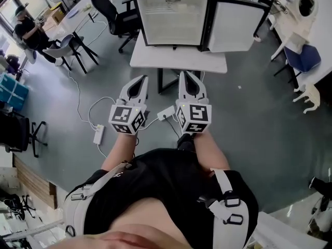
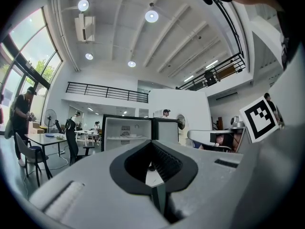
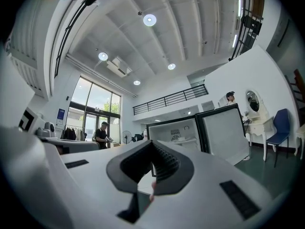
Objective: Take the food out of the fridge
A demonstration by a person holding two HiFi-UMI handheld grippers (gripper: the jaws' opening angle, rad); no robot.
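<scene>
A small black fridge (image 1: 171, 18) stands on a white table (image 1: 179, 61) ahead of me. Its door (image 1: 236, 27) is swung open to the right. The white inside shows a shelf (image 2: 125, 138) with small pale things on it, too small to make out. My left gripper (image 1: 141, 81) and right gripper (image 1: 188, 77) are held side by side in front of the table, short of the fridge and pointing level at it. Both have their jaws closed tip to tip with nothing between them, as the left gripper (image 2: 151, 142) and right gripper (image 3: 151, 143) show in their own views.
A power strip with white cables (image 1: 98, 134) lies on the grey floor to my left. Black office chairs (image 1: 72, 48) and a person at a desk (image 1: 26, 30) are at the far left. A blue chair (image 1: 303, 58) stands at the right.
</scene>
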